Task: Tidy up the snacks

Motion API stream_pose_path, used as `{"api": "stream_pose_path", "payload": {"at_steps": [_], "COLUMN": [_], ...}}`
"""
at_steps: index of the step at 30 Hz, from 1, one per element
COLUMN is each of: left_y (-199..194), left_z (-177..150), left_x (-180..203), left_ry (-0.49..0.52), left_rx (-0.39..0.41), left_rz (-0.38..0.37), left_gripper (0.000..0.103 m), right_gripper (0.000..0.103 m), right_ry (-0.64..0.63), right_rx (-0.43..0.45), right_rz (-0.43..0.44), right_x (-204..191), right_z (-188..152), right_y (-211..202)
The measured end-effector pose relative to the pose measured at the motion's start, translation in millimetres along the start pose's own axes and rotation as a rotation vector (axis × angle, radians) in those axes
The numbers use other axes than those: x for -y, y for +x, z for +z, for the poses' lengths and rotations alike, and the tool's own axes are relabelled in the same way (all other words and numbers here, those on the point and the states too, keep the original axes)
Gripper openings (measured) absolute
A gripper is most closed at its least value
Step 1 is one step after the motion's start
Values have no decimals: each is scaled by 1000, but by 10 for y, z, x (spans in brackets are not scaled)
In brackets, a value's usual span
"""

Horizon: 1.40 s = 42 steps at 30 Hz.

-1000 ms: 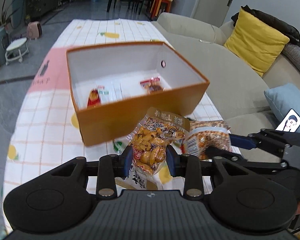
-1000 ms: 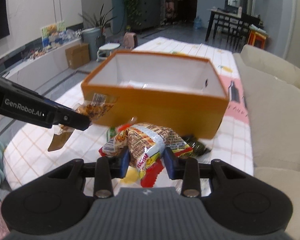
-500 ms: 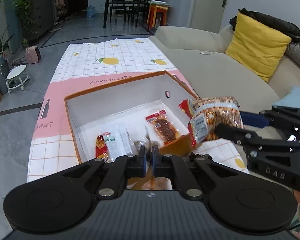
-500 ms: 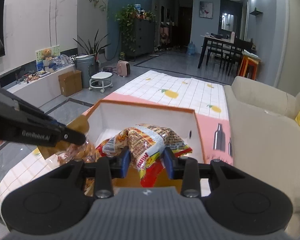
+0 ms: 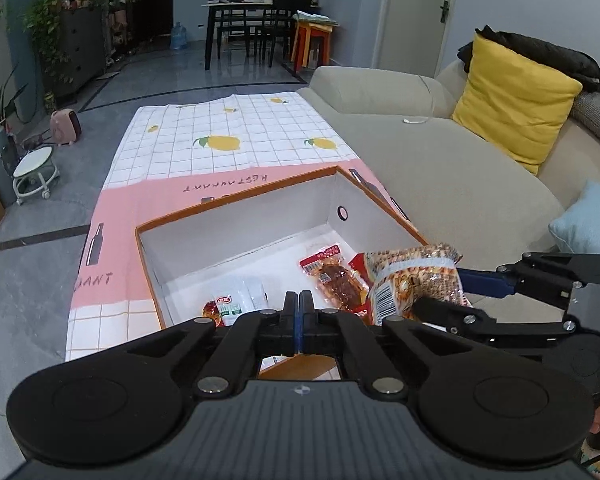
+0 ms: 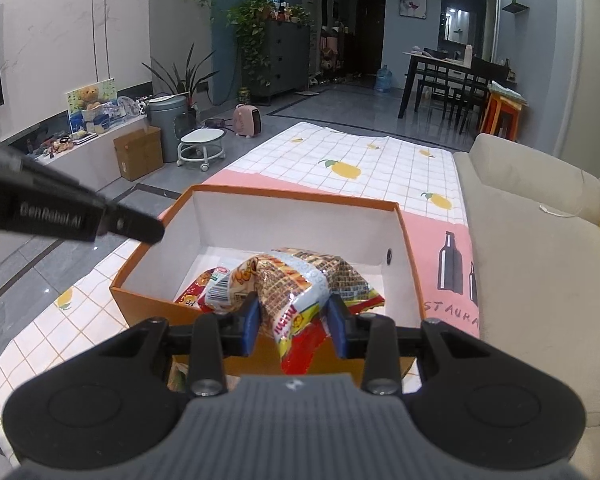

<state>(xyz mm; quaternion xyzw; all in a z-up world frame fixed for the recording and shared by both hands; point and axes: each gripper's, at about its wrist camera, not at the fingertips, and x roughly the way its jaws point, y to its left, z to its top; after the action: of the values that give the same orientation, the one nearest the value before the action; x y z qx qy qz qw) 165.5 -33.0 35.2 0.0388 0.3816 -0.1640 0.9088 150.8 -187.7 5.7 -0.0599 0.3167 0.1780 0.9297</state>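
An orange box [image 5: 236, 204] with a white inside stands on the table and holds several snack packets, among them a red one [image 5: 334, 278]. My left gripper [image 5: 299, 320] is shut, fingers pressed together, over the box's near wall; whether it still grips a packet is hidden. My right gripper [image 6: 294, 326] is shut on a crinkly snack bag [image 6: 300, 284] and holds it over the near edge of the box [image 6: 296, 194]. That bag also shows in the left wrist view [image 5: 414, 280], at the box's right corner.
The table wears a checked cloth with lemons and a pink band [image 5: 228, 148]. A beige sofa [image 5: 440, 152] with a yellow cushion [image 5: 512, 100] runs along its right side. A stool [image 6: 202, 146] and cardboard box [image 6: 138, 158] stand on the floor to the left.
Both grippers rose and moved forward over the box. The left gripper's fingers closed together and its yellow-orange packet dropped out of sight. The right gripper brought its bag over the box.
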Motion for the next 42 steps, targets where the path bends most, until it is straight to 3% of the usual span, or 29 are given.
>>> {"api": "stream_pose_path", "payload": {"at_steps": [5,8,11,15,19,25,34,40,42], "left_y": [6,18,47,124,273,481,663,746,741], "left_z": [-118,-270,-451,-698,-948,-1245,-1460,-1507,-1506], "left_x": [83,91,80,32,-45,-122,-161,-137,-117], "left_ry": [19,-12,-60,-139,-238,-339,-393,-390,-370], "left_rx": [-35,-71,-116,-171,-241,-304,-337,-339,-328], "left_rz": [-18,-26,-21,18,67,128,139,133,128], "left_gripper": [0,7,28,66,82,86,86,85,81], "right_gripper": [33,33,33,33,33,33,33,33,33], "right_ry": [17,41,85,167,195,191,192,189,191], "right_rx": [-17,-42,-76,-152,-209,-225,-236,-246,-247], "right_rz": [5,10,20,41,38,61,79,86,86], "right_x": [15,9,-2,-49,-122,-230,-231,-223,-223], "right_z": [-76,-220,-403,-689,-878,-966,-1064,-1084,-1087], "right_y": [-27,-81,-108,-53,42,116,176,225,232]}}
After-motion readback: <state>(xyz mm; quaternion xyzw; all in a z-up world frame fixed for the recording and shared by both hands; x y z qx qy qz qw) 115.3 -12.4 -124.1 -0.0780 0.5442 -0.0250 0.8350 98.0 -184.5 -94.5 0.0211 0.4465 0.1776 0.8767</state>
